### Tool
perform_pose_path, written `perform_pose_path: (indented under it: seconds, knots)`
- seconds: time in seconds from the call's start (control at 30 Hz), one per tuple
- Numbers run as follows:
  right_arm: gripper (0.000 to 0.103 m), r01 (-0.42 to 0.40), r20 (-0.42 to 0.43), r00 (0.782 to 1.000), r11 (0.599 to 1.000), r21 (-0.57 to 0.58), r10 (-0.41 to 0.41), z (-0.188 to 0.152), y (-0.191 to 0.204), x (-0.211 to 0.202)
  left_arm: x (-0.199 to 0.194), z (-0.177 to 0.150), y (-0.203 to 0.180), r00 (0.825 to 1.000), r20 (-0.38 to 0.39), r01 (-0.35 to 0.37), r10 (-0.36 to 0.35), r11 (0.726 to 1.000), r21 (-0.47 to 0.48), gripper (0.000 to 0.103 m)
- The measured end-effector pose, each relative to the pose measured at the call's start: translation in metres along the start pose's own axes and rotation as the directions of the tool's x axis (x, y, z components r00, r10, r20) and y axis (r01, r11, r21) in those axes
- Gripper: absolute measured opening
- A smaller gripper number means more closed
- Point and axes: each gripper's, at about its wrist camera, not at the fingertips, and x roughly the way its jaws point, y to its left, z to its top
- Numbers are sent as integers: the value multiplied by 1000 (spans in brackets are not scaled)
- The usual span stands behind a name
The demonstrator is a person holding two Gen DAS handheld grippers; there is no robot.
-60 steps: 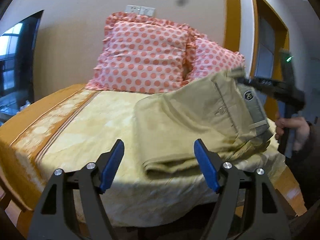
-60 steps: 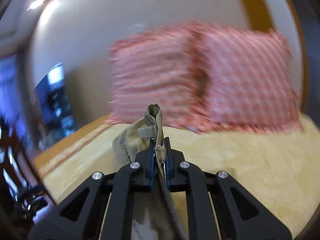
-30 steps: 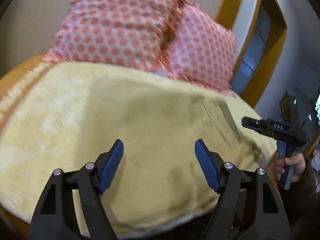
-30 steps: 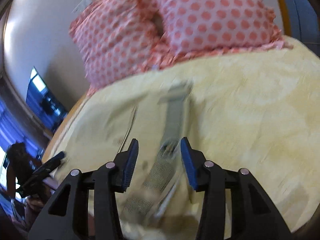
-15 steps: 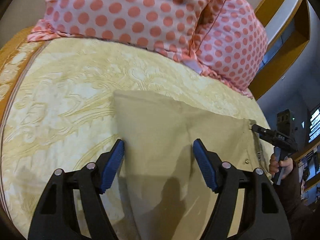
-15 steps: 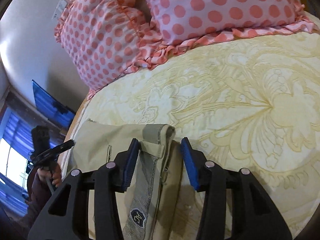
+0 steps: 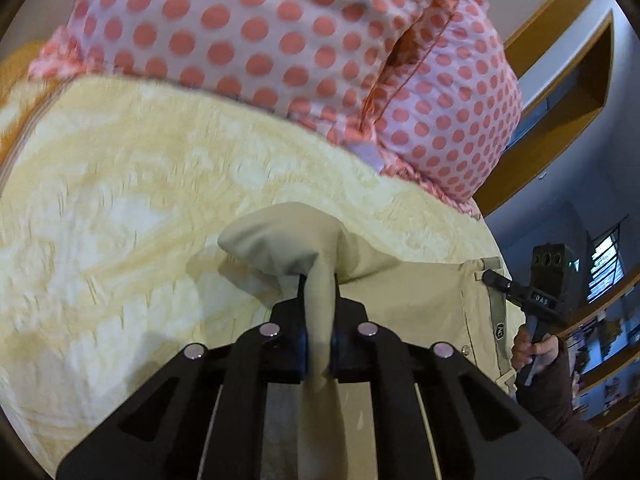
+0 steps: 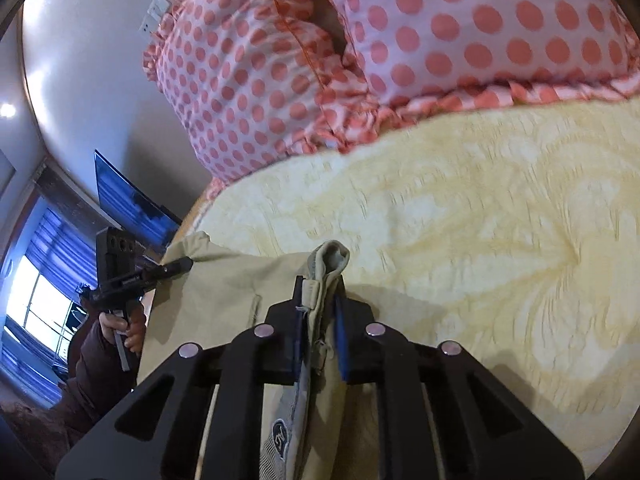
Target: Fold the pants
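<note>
Left wrist view: my left gripper (image 7: 318, 280) pinches the pants (image 7: 420, 308) fold corner, right gripper (image 8: 320, 284) clamps the waistband — cloth stretched crosswise between them.

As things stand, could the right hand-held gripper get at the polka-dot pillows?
Probably not right away. The right hand-held gripper is shut on the waistband of the pants, so it is occupied. The path itself looks free: only bare yellow bedspread lies between it and the pillows.
</note>
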Motion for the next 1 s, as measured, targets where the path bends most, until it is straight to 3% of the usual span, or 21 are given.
perform_pose_path:
  seconds: [0.13, 0.27, 0.4, 0.47, 0.57, 0.63, 0.7, 0.73, 0.8, 0.87, 0.9, 0.93, 1.0]
  knots:
    - [13, 21, 55, 998, 999, -30, -19, 49, -2, 5, 7, 37, -10, 997, 48, -60, 58, 997, 43, 7]
    - [13, 54, 97, 994, 999, 3, -54, 98, -31, 25, 41, 88, -9, 986, 78, -153, 148, 986, 62, 7]
    - [14, 165, 41, 985, 984, 63, -167, 113, -63, 61, 91, 108, 10, 966, 7, -258, 258, 966, 23, 11]
    - [20, 228, 27, 973, 973, 43, -230, 109, -65, 66, 95, 102, 9, 956, 25, -294, 293, 955, 46, 17]
    - [36, 304, 58, 951, 952, 17, -305, 107, -54, 43, 66, 93, 1, 938, 103, -339, 331, 938, 73, 25]
    - [50, 257, 107, 961, 967, -1, -255, 100, -37, 20, 33, 84, -9, 926, 178, -354, 333, 930, 96, 38]
    - [60, 167, 107, 980, 986, -9, -165, 90, -24, 8, 9, 71, -20, 943, 197, -293, 269, 951, 102, 45]
    - [61, 99, 84, 992, 995, -11, -98, 83, -17, 7, -1, 62, -26, 962, 187, -219, 198, 971, 99, 46]
    - [61, 51, 19, 998, 999, 10, -52, 72, -13, 17, -1, 49, -30, 985, 136, -114, 104, 991, 73, 49]
    - [62, 68, -36, 997, 997, 47, -66, 66, -16, 31, 17, 40, -27, 995, 56, -78, 77, 997, 28, 49]
    - [63, 151, -76, 987, 985, 78, -145, 62, -25, 42, 29, 37, -22, 997, 14, -80, 80, 997, 3, 49]
    - [63, 176, -97, 981, 979, 103, -166, 60, -32, 48, 45, 33, -13, 993, -36, -109, 108, 994, -28, 49]
    - [63, 177, -83, 983, 972, 152, -166, 56, -39, 51, 59, 27, 0, 991, -56, -122, 118, 990, -72, 36]
